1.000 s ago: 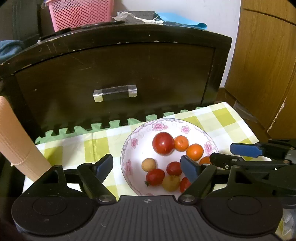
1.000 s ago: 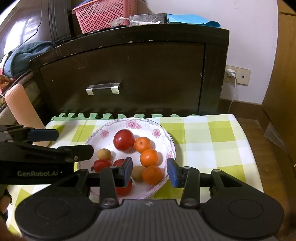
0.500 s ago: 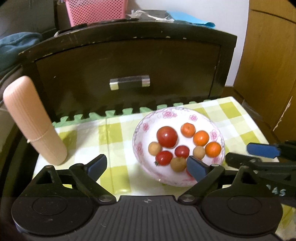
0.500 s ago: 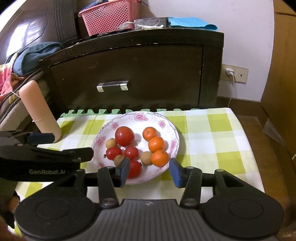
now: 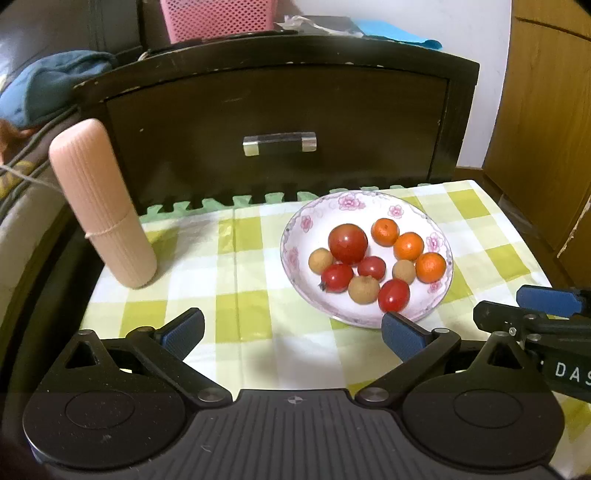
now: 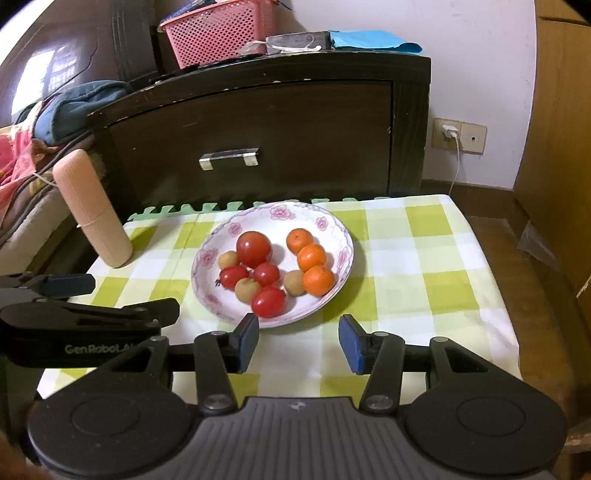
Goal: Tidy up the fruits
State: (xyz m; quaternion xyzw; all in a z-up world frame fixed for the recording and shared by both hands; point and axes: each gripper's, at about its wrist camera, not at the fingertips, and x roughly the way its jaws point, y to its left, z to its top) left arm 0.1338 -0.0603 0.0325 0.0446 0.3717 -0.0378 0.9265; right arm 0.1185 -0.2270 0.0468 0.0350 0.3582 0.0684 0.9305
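Dark wooden drawer cabinet [image 6: 258, 125] standing against white wall [image 6: 461, 55], pink basket [image 6: 221, 31] sitting on top; charger [image 6: 451, 130] plugging into wall socket; wooden wardrobe [image 5: 546, 129] standing right.

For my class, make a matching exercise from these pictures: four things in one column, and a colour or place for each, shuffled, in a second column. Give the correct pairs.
Things:
1. basket
2. largest tomato
3. ribbed cylinder
4. charger

Descriptions:
A. plugged into the wall socket
B. in the flowered bowl
C. pink, on top of the dark cabinet
D. peach, standing at the cloth's left edge

Pairs: 1-C, 2-B, 3-D, 4-A
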